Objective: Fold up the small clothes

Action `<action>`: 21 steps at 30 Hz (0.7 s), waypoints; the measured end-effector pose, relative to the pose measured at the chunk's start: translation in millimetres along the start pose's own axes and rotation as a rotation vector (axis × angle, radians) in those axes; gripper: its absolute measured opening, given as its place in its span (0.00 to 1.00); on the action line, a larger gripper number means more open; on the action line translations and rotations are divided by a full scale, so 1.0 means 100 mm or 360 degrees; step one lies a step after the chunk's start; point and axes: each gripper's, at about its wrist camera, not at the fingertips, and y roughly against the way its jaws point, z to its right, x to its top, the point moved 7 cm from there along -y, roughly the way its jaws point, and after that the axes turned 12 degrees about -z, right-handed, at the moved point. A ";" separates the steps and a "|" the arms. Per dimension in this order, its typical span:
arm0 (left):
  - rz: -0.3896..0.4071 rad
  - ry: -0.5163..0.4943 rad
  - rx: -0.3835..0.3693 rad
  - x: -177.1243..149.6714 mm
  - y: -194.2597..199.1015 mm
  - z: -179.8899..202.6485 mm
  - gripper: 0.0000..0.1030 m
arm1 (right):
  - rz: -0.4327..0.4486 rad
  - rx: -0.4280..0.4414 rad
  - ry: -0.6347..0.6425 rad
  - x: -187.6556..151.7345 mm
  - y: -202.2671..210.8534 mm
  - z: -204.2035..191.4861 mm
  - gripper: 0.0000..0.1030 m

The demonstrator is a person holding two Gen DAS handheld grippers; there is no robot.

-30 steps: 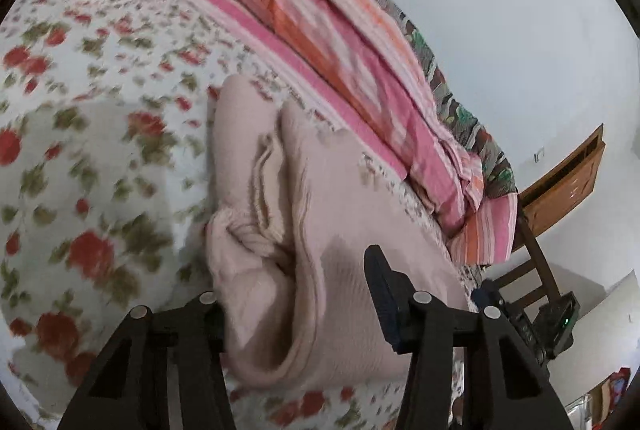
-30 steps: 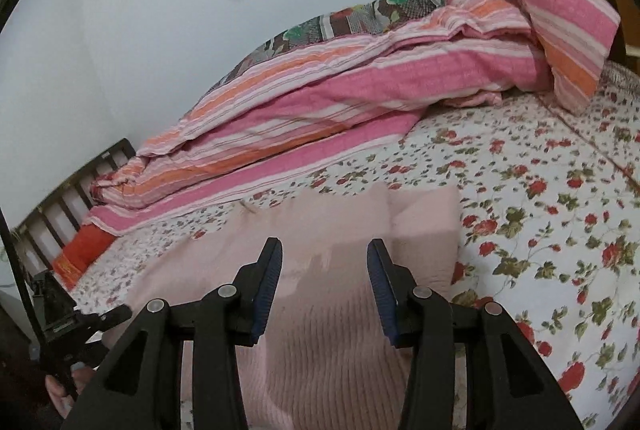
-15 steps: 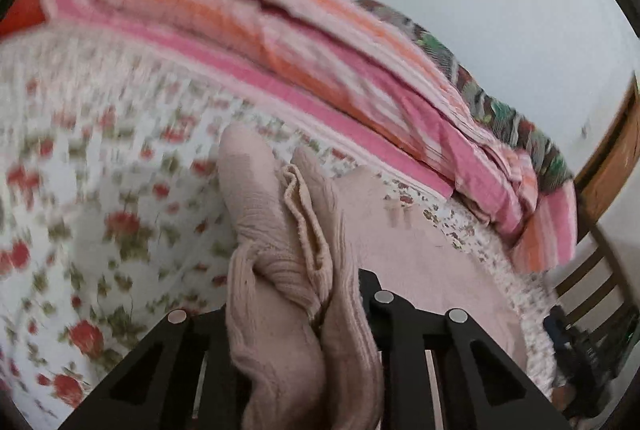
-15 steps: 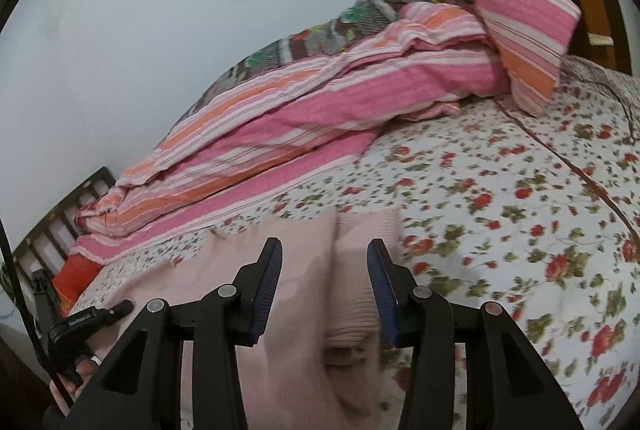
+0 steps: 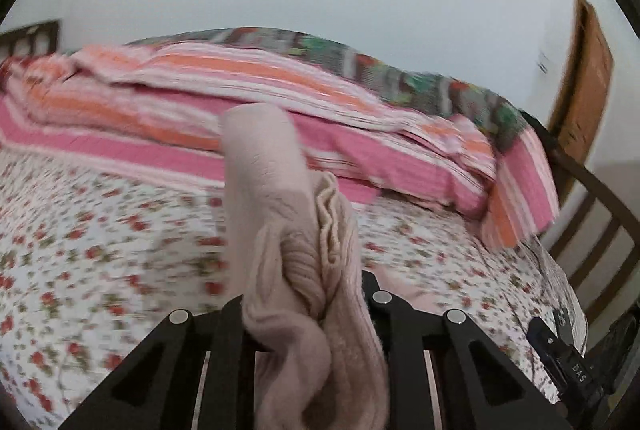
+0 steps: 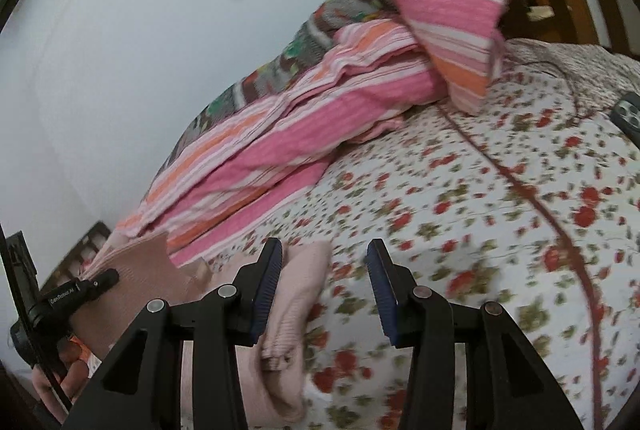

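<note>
A pale pink knit garment lies on the flowered bed sheet. My left gripper is shut on a bunched fold of it, and the cloth stands up between and over the fingers, lifted off the bed. The right wrist view shows the same garment with its sleeve end lying under and beside the left finger of my right gripper. That gripper is open, with only sheet between its blue pads. At the far left of that view, the left gripper pinches the garment's raised edge.
A pink and orange striped quilt is heaped along the wall side of the bed. A wooden bed frame stands at the right. A phone and a thin cable lie on the sheet. A person's hand holds the left gripper.
My left gripper closed on the garment's bunched edge and rose with it. My right gripper slid sideways off the flat body of the garment to its sleeve end.
</note>
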 end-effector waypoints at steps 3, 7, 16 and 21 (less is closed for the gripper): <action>-0.0102 -0.0104 -0.0036 -0.22 -0.28 0.51 0.18 | 0.0020 -0.0034 -0.0054 0.05 0.07 0.17 0.43; -0.0303 -0.0265 0.0034 -0.71 -0.75 0.87 0.21 | 0.0047 -0.0089 -0.0063 0.10 0.15 0.30 0.43; -0.0323 -0.0370 -0.0455 -0.76 -0.40 0.84 0.58 | -0.0075 -0.0024 0.0036 0.01 0.01 0.14 0.47; -0.0181 -0.0256 -0.0541 -0.61 -0.03 0.26 0.61 | -0.0181 0.0151 0.0122 -0.13 -0.17 -0.21 0.56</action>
